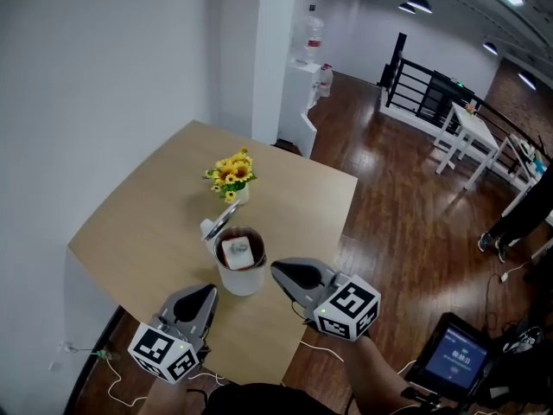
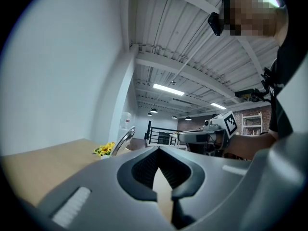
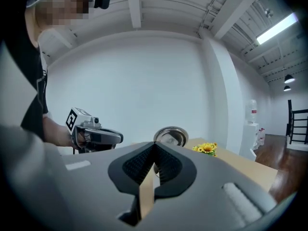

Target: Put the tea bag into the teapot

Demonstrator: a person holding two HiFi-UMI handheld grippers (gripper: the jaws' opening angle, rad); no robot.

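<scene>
The person's left gripper (image 1: 204, 296) is hovering just above the light wooden table (image 1: 147, 223), at about 7 o'clock from the pot. Its claw is pinched together tip to tip and is carrying nothing.

Just beyond it, the white round teapot (image 1: 244, 284) is standing upright near the table's near edge. Its shiny metal lid (image 1: 223, 219) is tipped open at the pot's 11 o'clock. The small white square paper tea bag (image 1: 239, 251) is already lying inside the dark mouth of the pot, its printed face turned up, so the placing looks done. A small bunch of yellow flowers (image 1: 232, 171) is sitting at the pot's 12 o'clock, a little apart from it.

The right gripper (image 1: 278, 270) is pointing in from about 4 o'clock, close to the pot's wall. Its claw is likewise pressed closed and empty.

The bag is probably very light, soft and easy to crush. If it needs shifting, a gentle pinch on an exposed edge or corner would likely suit, not a squeeze across its middle. The pot looks rigid, smooth and breakable, and the raised lid may be inviting a knock.
</scene>
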